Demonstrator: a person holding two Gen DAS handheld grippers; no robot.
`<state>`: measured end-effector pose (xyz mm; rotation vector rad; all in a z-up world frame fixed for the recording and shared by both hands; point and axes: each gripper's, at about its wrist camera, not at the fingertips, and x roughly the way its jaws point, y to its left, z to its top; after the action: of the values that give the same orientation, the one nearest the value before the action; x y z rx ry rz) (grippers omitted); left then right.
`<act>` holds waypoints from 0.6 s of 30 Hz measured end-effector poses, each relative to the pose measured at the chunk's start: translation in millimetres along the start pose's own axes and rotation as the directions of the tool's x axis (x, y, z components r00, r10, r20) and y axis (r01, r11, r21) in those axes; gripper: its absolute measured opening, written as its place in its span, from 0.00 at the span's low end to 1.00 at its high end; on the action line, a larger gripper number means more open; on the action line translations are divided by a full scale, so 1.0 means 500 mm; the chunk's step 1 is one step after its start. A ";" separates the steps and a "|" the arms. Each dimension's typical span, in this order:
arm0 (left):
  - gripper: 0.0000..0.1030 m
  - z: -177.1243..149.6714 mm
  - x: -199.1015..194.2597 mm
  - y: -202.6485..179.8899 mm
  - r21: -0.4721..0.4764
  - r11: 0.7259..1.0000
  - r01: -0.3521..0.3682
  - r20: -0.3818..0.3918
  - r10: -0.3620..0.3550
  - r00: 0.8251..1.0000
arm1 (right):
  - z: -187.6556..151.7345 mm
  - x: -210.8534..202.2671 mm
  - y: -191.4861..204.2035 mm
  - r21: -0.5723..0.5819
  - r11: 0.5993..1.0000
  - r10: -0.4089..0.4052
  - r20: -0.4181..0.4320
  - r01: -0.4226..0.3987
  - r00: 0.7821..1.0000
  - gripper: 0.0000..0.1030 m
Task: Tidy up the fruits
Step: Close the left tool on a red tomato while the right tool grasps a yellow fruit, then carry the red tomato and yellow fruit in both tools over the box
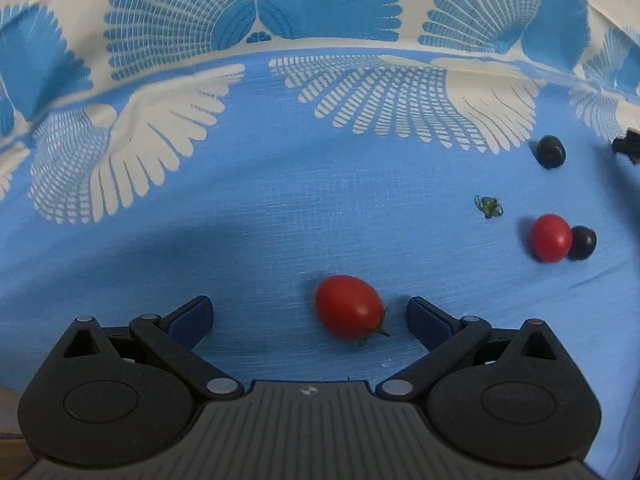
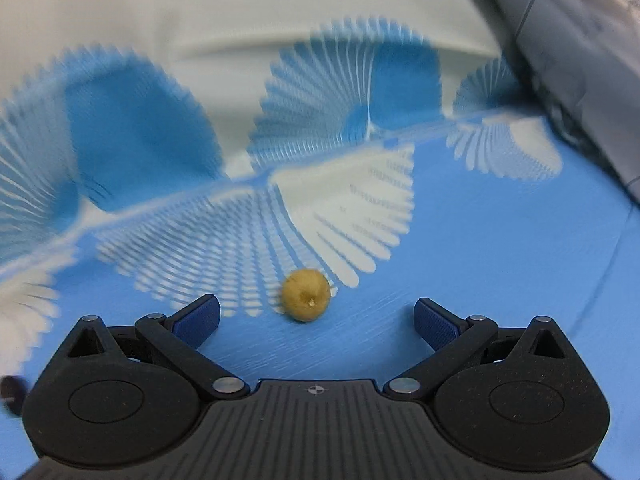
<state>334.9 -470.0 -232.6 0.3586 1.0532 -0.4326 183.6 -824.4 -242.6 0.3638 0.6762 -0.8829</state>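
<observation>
The left gripper (image 1: 308,316) is spread wide and empty; a red cherry tomato (image 1: 348,306) lies on the blue cloth between its fingers (image 1: 430,322), nearer the right-hand one, its long axis slanted across the gap. The right gripper (image 2: 316,318) is likewise wide open and empty, with a round tan fruit (image 2: 306,294) just ahead of the gap, slightly left of centre. Farther right of the left gripper, a second tomato (image 1: 550,237) touches a dark berry (image 1: 583,242).

Blue tablecloth (image 1: 280,208) with white fan motifs; small green stem scrap (image 1: 489,206).
</observation>
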 end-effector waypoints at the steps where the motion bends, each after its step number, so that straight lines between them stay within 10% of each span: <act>1: 1.00 -0.001 -0.002 0.003 -0.011 1.000 0.009 -0.003 -0.009 1.000 | -0.006 0.000 0.006 -0.024 1.000 -0.002 0.048 0.003 0.999 0.98; 3: 0.84 -0.005 -0.010 0.004 -0.001 0.999 0.037 0.000 -0.037 0.999 | -0.015 -0.003 0.012 -0.059 0.998 0.021 0.077 -0.016 0.997 0.81; 5: 0.30 -0.007 -0.034 -0.008 0.043 0.997 0.059 0.020 -0.060 0.998 | -0.026 -0.022 0.015 -0.075 0.997 0.044 0.112 -0.035 0.993 0.27; 11: 0.28 -0.028 -0.109 -0.002 0.021 0.992 0.121 0.035 -0.121 0.992 | -0.016 -0.113 0.004 -0.054 0.996 0.082 0.108 -0.076 0.991 0.25; 18: 0.28 -0.103 -0.352 0.042 0.023 0.981 0.192 0.191 -0.193 0.962 | -0.024 -0.433 -0.014 -0.069 0.962 0.274 0.199 -0.266 0.941 0.25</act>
<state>231.9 -397.2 -97.7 0.2133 0.9011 -0.6319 76.1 -695.3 -105.5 0.3140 0.4378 -0.6328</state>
